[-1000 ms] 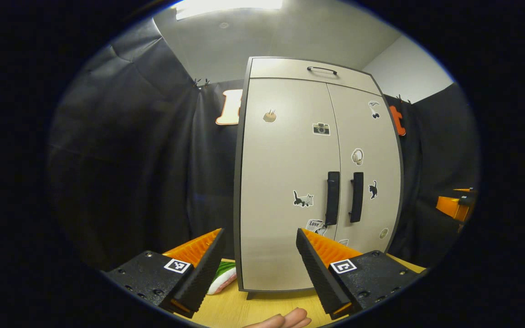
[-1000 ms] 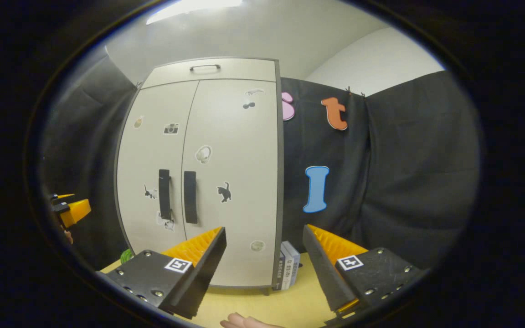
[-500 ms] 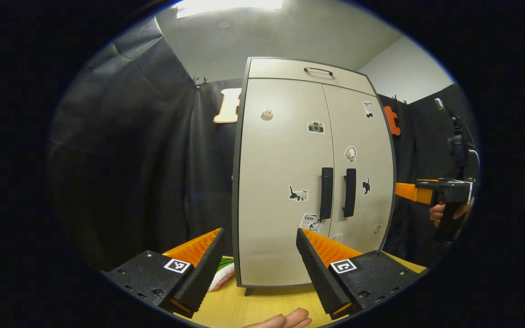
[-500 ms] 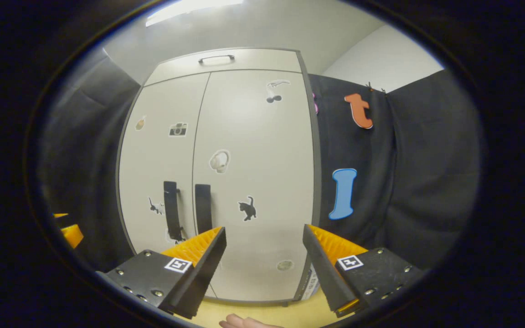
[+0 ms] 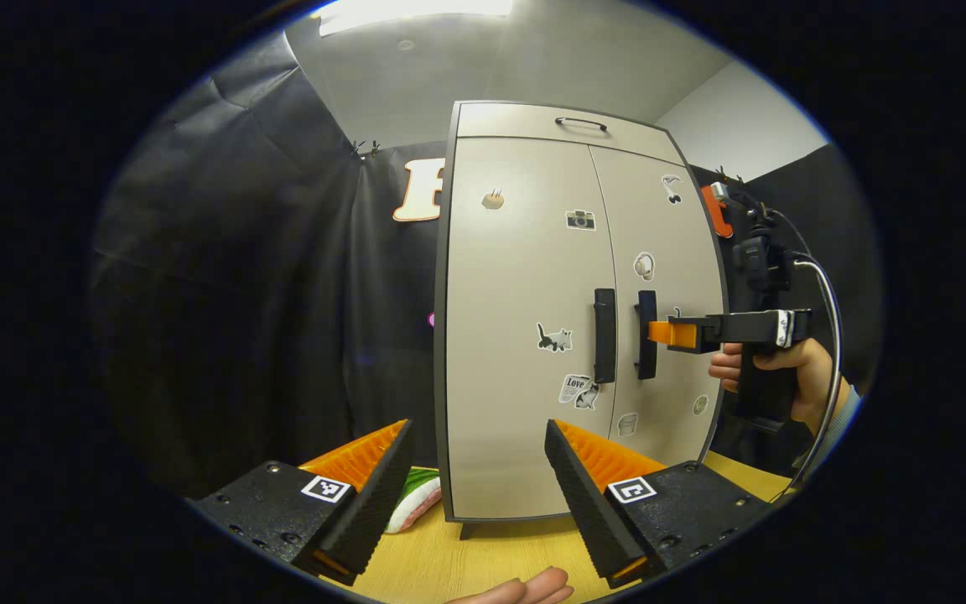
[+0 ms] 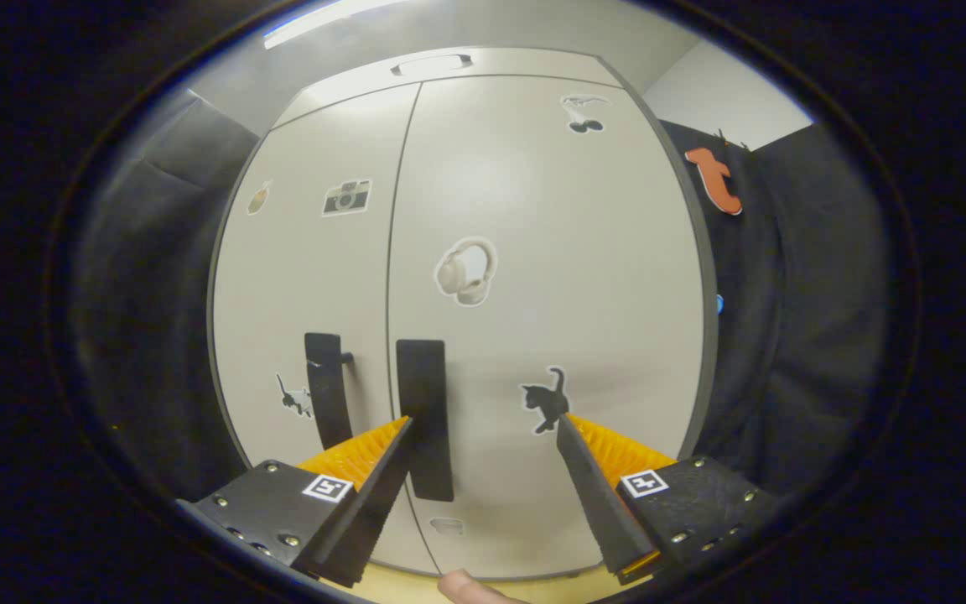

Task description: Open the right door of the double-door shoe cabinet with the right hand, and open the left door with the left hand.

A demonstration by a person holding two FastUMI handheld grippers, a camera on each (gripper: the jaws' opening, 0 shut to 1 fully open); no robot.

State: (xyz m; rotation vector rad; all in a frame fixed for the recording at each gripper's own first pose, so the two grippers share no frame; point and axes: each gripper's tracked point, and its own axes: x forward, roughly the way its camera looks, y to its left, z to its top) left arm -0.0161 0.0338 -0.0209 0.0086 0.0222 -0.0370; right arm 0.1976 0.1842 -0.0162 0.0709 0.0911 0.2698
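A pale grey double-door shoe cabinet (image 5: 525, 335) with stickers stands on a wooden table, both doors closed. Two black vertical handles sit at the middle seam: the left door's handle (image 5: 605, 335) and the right door's handle (image 5: 646, 334). My left gripper (image 5: 479, 470) is open, low and some way in front of the left door. In the left gripper view my right gripper (image 5: 666, 333), held by a hand (image 5: 785, 369), reaches the right handle. In the right gripper view that gripper (image 6: 483, 466) is open, close to the right door (image 6: 550, 294), with the right handle (image 6: 424, 419) by its left finger.
A green, white and pink object (image 5: 412, 502) lies on the yellow wooden table (image 5: 483, 562) left of the cabinet. Black cloth walls surround the booth. A top drawer with a handle (image 5: 580, 123) crowns the cabinet. A fingertip (image 5: 525, 587) shows at the bottom edge.
My right gripper has moved in toward the cabinet, from well off to its right until its tips are at the right door's handle. My left gripper has barely shifted. Both doors stay closed.
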